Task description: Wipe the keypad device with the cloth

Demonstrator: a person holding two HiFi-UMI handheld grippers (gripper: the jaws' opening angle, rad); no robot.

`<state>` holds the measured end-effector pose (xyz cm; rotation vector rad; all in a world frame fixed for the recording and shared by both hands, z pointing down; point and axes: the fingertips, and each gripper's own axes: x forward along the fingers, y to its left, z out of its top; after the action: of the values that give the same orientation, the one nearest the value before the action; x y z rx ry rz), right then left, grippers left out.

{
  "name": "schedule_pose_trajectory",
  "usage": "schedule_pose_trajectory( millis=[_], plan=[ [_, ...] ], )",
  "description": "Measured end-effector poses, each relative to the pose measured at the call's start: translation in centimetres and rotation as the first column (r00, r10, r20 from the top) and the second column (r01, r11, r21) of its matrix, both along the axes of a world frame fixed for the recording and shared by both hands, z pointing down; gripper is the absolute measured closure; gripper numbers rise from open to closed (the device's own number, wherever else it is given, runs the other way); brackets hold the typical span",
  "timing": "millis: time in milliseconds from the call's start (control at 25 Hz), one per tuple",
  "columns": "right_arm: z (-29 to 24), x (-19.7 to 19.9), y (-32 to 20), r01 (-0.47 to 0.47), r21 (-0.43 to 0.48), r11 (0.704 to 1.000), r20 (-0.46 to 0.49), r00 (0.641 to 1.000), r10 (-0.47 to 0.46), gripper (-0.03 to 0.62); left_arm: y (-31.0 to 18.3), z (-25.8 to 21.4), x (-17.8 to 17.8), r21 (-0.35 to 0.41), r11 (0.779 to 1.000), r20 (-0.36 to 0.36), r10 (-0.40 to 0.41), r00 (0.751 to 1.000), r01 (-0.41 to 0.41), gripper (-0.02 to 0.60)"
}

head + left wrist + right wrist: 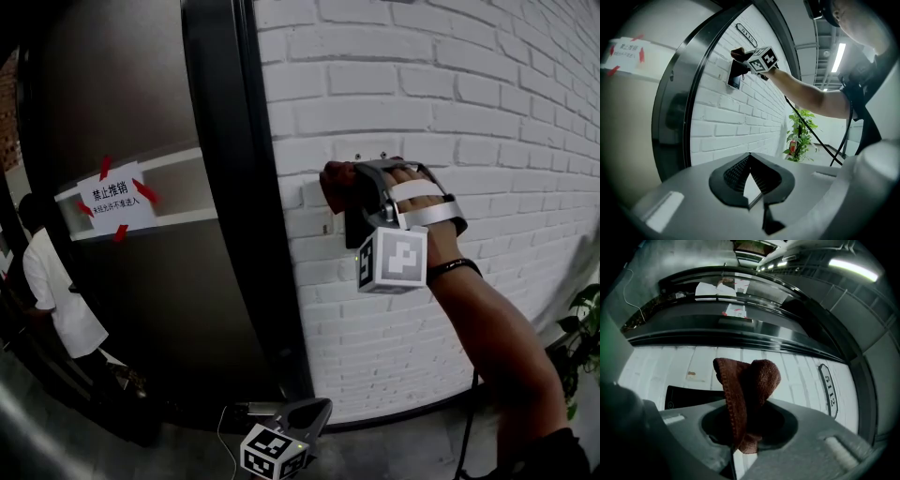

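Note:
High on the white brick wall (pixel 469 112) hangs the black keypad device (pixel 353 228), which also shows as a dark slab in the right gripper view (pixel 689 397). My right gripper (pixel 352 192) is raised to it and shut on a reddish-brown cloth (pixel 336 181). The cloth (pixel 747 390) bunches out past the jaws, at the device's upper edge. In the left gripper view the device (pixel 734 79) sits just under the right gripper's marker cube (pixel 764 59). My left gripper (pixel 314 412) hangs low near the floor, away from the wall, jaws together with nothing in them.
A dark curved metal door (pixel 141 309) with a paper notice taped on it (pixel 114 199) stands left of the wall. A person in a white shirt (pixel 56 291) is beyond it. An oval number plate (pixel 828 390) is on the bricks. A potted plant (pixel 581 328) stands at the right.

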<state>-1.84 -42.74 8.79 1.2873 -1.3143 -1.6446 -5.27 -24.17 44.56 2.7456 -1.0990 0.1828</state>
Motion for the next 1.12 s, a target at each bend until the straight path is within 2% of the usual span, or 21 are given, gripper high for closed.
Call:
schedule_pose_trajectory(
  millis=[320, 1120],
  plan=[
    [1.4, -0.2, -0.6, 0.016, -0.009, 1.000, 0.015, 1.000, -0.016, 0.542, 0.0, 0.9, -0.1, -0.037, 0.999, -0.010, -0.003, 1.000, 0.003, 0.565],
    [6.1, 0.4, -0.5, 0.013, -0.068, 0.998, 0.002, 1.000, -0.013, 0.540, 0.2, 1.0, 0.3, -0.041, 0.999, -0.004, 0.007, 1.000, -0.007, 0.565]
  ],
)
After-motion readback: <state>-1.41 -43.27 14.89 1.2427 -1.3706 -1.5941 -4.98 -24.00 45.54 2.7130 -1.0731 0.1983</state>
